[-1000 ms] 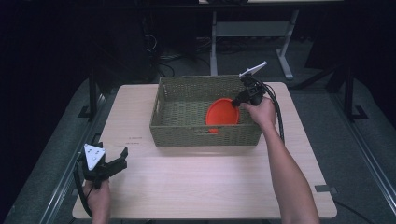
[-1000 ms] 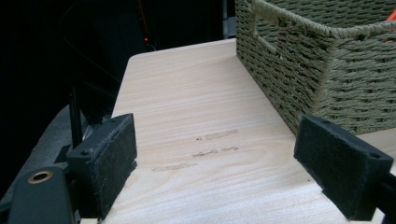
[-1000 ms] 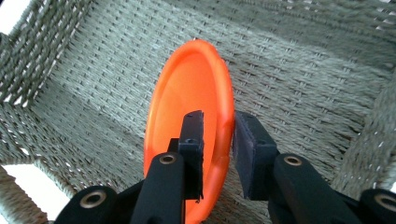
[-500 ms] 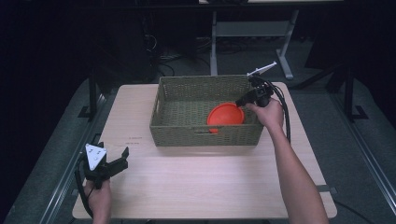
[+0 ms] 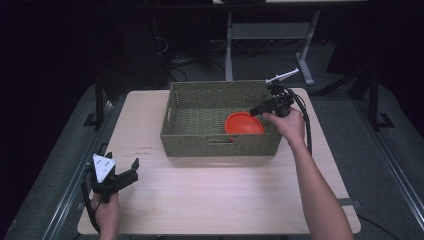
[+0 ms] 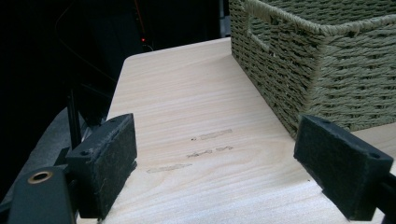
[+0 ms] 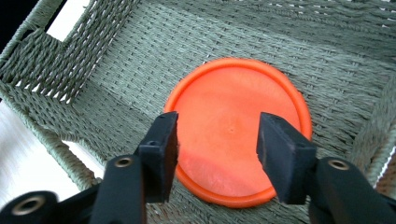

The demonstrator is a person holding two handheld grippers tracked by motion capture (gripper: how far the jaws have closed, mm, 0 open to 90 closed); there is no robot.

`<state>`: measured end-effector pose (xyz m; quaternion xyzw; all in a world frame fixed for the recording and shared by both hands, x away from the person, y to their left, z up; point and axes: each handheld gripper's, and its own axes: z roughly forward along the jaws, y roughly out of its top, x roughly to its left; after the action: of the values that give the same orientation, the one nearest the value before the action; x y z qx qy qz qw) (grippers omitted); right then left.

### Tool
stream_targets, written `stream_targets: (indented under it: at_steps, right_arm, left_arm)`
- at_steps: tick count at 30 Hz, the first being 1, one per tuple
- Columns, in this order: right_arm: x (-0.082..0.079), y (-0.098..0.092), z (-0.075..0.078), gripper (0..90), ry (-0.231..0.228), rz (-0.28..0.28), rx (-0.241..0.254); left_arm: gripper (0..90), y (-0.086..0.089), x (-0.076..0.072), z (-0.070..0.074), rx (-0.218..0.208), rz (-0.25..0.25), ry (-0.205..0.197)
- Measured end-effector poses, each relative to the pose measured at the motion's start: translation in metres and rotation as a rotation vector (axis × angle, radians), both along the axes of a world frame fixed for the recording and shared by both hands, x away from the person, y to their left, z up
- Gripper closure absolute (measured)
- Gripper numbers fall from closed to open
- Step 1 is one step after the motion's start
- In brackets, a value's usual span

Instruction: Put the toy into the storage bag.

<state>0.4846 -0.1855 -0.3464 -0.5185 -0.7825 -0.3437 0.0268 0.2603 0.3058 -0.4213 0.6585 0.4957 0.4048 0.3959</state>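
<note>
Hovering right gripper [image 7: 217,154], jaws parted and gripping nothing, over orange disc [image 7: 238,126] lying in woven basket [image 5: 190,142] | left gripper [image 5: 120,175] idling wide open, empty, near table [image 5: 215,195] corner

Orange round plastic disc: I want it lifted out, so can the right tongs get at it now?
Probably yes: the right tongs hang open just above the orange round plastic disc in the green woven basket, nothing between.

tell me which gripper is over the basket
The right gripper, jaws open above the orange disc in the basket; the left gripper hangs at the table's near-left corner.
</note>
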Motion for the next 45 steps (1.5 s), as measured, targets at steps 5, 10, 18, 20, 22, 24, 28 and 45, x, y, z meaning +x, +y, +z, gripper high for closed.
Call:
stream_targets:
  at_steps: [5, 10, 18, 20, 22, 24, 28, 45]
  right_arm:
    - [-0.003, -0.005, 0.002, 41.3, 0.000, -0.003, 0.014]
    - [-0.008, -0.005, 0.006, 35.8, -0.009, 0.011, -0.003]
    - [-0.018, -0.003, 0.016, 31.8, -0.031, 0.042, -0.005]
    - [-0.019, -0.005, 0.018, 30.9, -0.029, 0.042, 0.005]
    - [-0.021, -0.006, 0.020, 29.9, -0.027, 0.042, 0.014]
    - [-0.023, -0.007, 0.022, 29.6, -0.034, 0.040, 0.010]
    - [-0.026, -0.009, 0.025, 28.8, -0.042, 0.041, 0.017]
    - [-0.046, -0.032, 0.029, 25.3, -0.062, 0.031, 0.078]
  left_arm:
    - [12.7, 0.001, 0.000, 0.000, -0.002, 0.005, 0.003]
    - [12.7, 0.000, 0.000, 0.000, 0.000, 0.002, 0.001]
    - [12.7, 0.000, 0.000, 0.000, 0.001, 0.000, -0.004]
    - [12.7, 0.000, 0.000, 0.000, 0.002, 0.001, -0.001]
    - [12.7, 0.000, 0.000, 0.000, -0.002, 0.003, 0.000]
    - [12.7, 0.001, 0.000, 0.000, 0.000, 0.005, 0.002]
    - [12.7, 0.001, -0.001, 0.000, 0.000, 0.007, -0.003]
    - [12.7, 0.001, -0.002, 0.000, -0.003, 0.009, -0.002]
